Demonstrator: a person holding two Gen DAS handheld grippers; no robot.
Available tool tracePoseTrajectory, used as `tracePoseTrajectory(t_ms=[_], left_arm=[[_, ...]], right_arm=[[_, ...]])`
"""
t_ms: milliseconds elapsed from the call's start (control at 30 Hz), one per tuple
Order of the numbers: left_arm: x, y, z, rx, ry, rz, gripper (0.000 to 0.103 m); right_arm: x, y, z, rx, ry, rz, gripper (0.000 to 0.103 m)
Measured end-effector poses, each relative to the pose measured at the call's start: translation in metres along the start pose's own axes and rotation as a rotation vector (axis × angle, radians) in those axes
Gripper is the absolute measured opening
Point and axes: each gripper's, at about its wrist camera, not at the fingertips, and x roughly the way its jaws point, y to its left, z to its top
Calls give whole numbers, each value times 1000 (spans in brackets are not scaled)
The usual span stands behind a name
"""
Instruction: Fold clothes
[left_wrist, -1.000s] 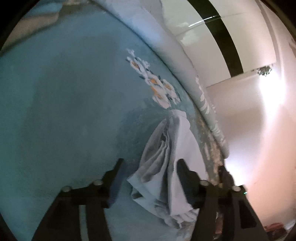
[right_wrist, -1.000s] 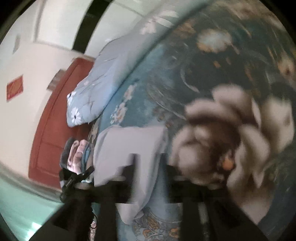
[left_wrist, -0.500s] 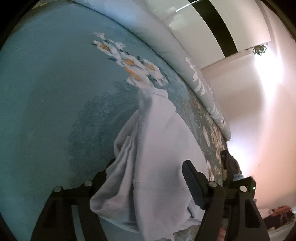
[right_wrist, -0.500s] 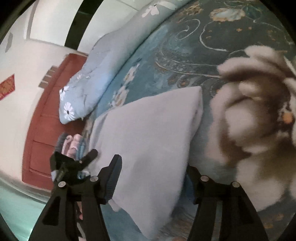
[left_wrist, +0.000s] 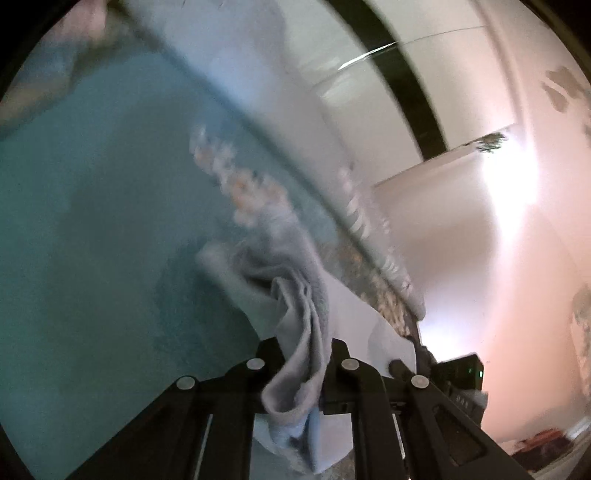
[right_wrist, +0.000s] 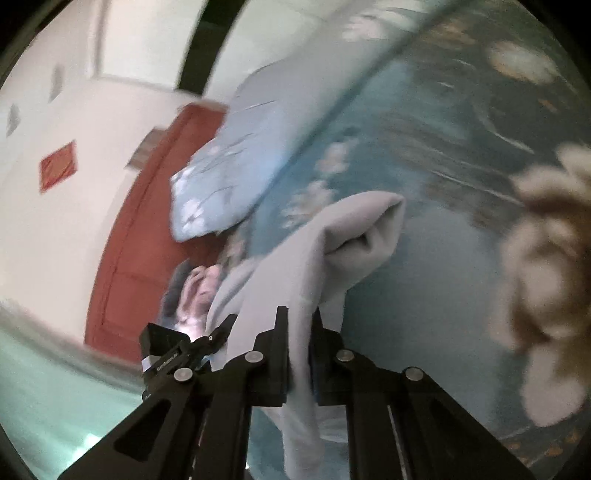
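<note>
White walls and a dark vertical band backed the scene, with a reddish-brown wooden door (right_wrist: 122, 236) visible at the left of the right wrist view. Below these lay a teal bedspread printed with white flowers (left_wrist: 92, 229), and a pale blue flower-patterned pillow (right_wrist: 236, 155) rested along its far edge. On this bedspread sat a pale grey-blue soft cloth garment (left_wrist: 295, 306), bunched and partly lifted from the surface. The left gripper (left_wrist: 303, 354) had its black fingers drawn close together, pinching a gathered, rope-like fold of the garment that hung down between them and below the jaws. The right gripper (right_wrist: 297, 332) likewise had its fingers pressed in on a fold of the same garment (right_wrist: 332, 251), whose far end curled over into a loose open roll resting on the bedspread. A large cream flower motif (right_wrist: 546, 280) occupied the right of that view. Both views were motion-blurred, so fine fabric detail could not be made out.
</note>
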Motion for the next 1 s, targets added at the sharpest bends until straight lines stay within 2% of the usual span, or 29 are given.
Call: tracePoseTrajectory(t_ms=[100, 167, 233, 333, 400, 467, 533, 600, 700, 800, 867, 933, 1000], left_arm=[[-46, -13, 0, 53, -86, -3, 11], [-72, -16, -7, 65, -118, 0, 11], [-81, -13, -17, 73, -120, 0, 11], [-64, -2, -42, 115, -56, 84, 11], [-37, 17, -61, 108, 39, 148, 11], [-26, 32, -71, 65, 81, 143, 11], [-14, 47, -81, 22, 122, 135, 15], [-19, 51, -80, 4, 120, 115, 16], [-33, 45, -72, 24, 114, 121, 21], [-55, 42, -60, 47, 52, 130, 31], [-59, 44, -46, 30, 4, 154, 46], [-52, 46, -34, 6, -4, 145, 51], [-35, 45, -29, -5, 21, 155, 53]], right_arm=[[10, 26, 2, -62, 44, 77, 9], [15, 36, 1, -80, 69, 114, 9], [15, 38, -1, -107, 87, 120, 9], [12, 20, -7, -145, 117, 50, 9], [16, 3, -14, -141, 149, -18, 9], [17, -25, -23, -106, 181, -94, 9], [16, -48, -30, -56, 197, -126, 9], [12, -64, -34, -8, 202, -130, 9], [8, -67, -35, 1, 195, -129, 9], [4, -54, -31, -47, 189, -154, 12], [0, -48, -25, -74, 160, -182, 12], [-2, -48, -20, -74, 135, -199, 12], [1, -50, -16, -59, 121, -214, 13]])
